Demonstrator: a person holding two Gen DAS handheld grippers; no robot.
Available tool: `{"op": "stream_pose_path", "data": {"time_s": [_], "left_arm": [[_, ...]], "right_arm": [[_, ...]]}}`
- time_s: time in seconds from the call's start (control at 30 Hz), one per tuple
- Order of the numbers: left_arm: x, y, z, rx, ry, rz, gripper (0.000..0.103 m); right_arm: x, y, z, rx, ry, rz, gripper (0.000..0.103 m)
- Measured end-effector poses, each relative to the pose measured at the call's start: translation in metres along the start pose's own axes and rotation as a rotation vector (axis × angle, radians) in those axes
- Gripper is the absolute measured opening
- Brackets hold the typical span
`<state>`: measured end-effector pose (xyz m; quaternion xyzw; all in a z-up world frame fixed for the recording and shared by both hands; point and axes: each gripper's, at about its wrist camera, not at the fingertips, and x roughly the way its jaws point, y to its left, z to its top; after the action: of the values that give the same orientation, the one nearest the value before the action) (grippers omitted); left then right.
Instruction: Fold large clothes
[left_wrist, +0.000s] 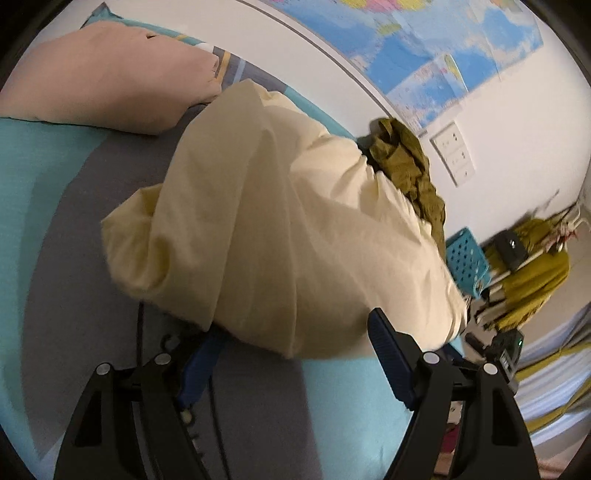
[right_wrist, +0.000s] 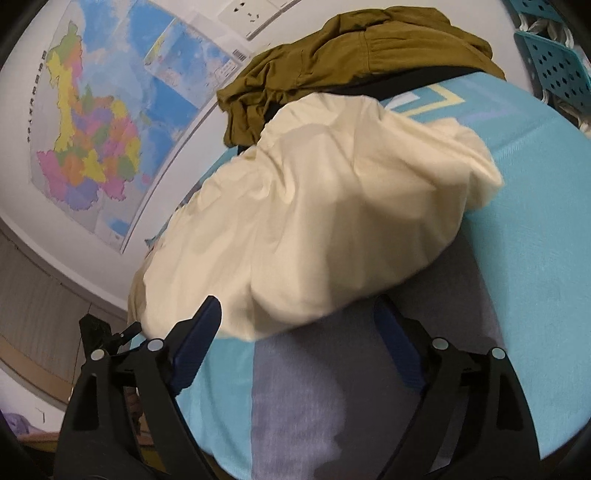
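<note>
A large cream-yellow garment (left_wrist: 280, 236) lies bunched in a loose heap on the bed; it also shows in the right wrist view (right_wrist: 325, 221). An olive-green garment (left_wrist: 406, 170) lies crumpled behind it by the wall, seen in the right wrist view too (right_wrist: 332, 62). My left gripper (left_wrist: 295, 336) is open at the garment's near edge; the cloth drapes over its left fingertip. My right gripper (right_wrist: 299, 314) is open, its fingers at the garment's near edge, the right fingertip under the cloth. Neither pinches cloth.
The bed has a teal and grey sheet (left_wrist: 55, 221). A pink pillow (left_wrist: 110, 81) lies at its head. A map (right_wrist: 92, 122) and sockets (left_wrist: 454, 153) are on the wall. A teal perforated basket (left_wrist: 467, 258) and a rack with mustard cloth (left_wrist: 532, 273) stand beyond the bed.
</note>
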<state>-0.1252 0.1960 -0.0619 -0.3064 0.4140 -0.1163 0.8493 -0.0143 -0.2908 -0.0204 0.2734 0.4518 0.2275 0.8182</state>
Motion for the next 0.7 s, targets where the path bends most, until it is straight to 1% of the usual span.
{"op": "stream_pose_path", "data": {"time_s": [0.07,0.1,0.2,0.4,0.47,0.53,0.57,0.6,0.63,0.7], "left_arm": [[0.005,-0.001,0.005,-0.006,-0.008,-0.010,0.083],[0.009,-0.004,0.007,-0.001,-0.012,-0.007,0.085],[0.018,-0.011,0.015,0.006,-0.010,0.001,0.089],[0.030,-0.015,0.025,0.010,-0.014,0.009,0.089],[0.033,-0.017,0.028,0.016,-0.020,0.026,0.089],[0.037,-0.021,0.030,0.033,-0.029,0.061,0.082],[0.038,-0.023,0.030,0.041,-0.039,0.088,0.069],[0.039,-0.023,0.030,0.051,-0.044,0.102,0.063],[0.040,-0.023,0.030,0.056,-0.043,0.103,0.062],[0.041,-0.019,0.032,0.051,-0.043,0.090,0.062]], "right_arm": [[0.005,0.000,0.005,0.004,-0.019,-0.015,0.084],[0.009,0.001,0.007,0.001,-0.024,-0.018,0.087],[0.019,0.006,0.015,-0.002,-0.040,-0.040,0.091],[0.036,0.011,0.027,0.005,-0.073,-0.055,0.093],[0.042,0.013,0.031,0.009,-0.076,-0.059,0.093],[0.049,0.016,0.035,-0.002,-0.073,-0.057,0.093],[0.052,0.017,0.036,-0.007,-0.073,-0.055,0.093],[0.055,0.019,0.037,-0.017,-0.069,-0.050,0.093],[0.058,0.020,0.038,-0.023,-0.066,-0.049,0.092],[0.062,0.020,0.042,-0.019,-0.060,-0.029,0.087]]}}
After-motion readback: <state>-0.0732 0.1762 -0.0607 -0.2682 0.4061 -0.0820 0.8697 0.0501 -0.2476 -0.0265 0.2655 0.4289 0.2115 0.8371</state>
